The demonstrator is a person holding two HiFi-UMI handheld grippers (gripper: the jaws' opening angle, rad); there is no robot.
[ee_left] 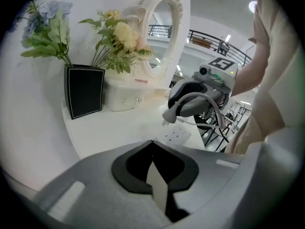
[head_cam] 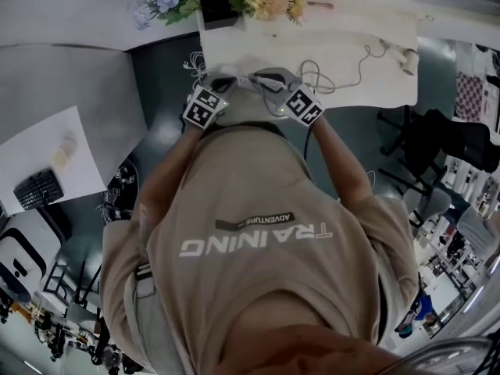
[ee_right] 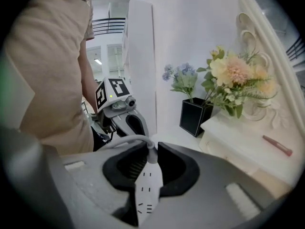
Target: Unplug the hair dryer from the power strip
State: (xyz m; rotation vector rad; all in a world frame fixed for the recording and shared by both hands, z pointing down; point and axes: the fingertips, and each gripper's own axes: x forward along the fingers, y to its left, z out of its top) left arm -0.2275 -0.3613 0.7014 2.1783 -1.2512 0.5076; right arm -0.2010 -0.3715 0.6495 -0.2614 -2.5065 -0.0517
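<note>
My two grippers meet at the near edge of the white table [head_cam: 375,22]. In the left gripper view, my right gripper [ee_left: 190,101] holds a white plug [ee_left: 167,118] in the air, its prongs bare, just above the white power strip [ee_left: 180,135]. The plug's grey cable [ee_left: 209,101] loops back over that gripper. In the right gripper view the right gripper [ee_right: 151,147] is shut on the plug [ee_right: 151,157], and the slotted power strip [ee_right: 147,190] shows in the gap. My left gripper [ee_left: 152,144] is shut, with the strip's white end in its slit. The hair dryer [head_cam: 408,59] lies at the table's right.
A black vase of flowers [ee_left: 84,90] and a white drawer box [ee_left: 126,97] stand at the back of the table, with an oval mirror [ee_left: 164,27] behind. A pink stick [ee_right: 277,145] lies on the box. Black chairs [head_cam: 437,143] stand to the right.
</note>
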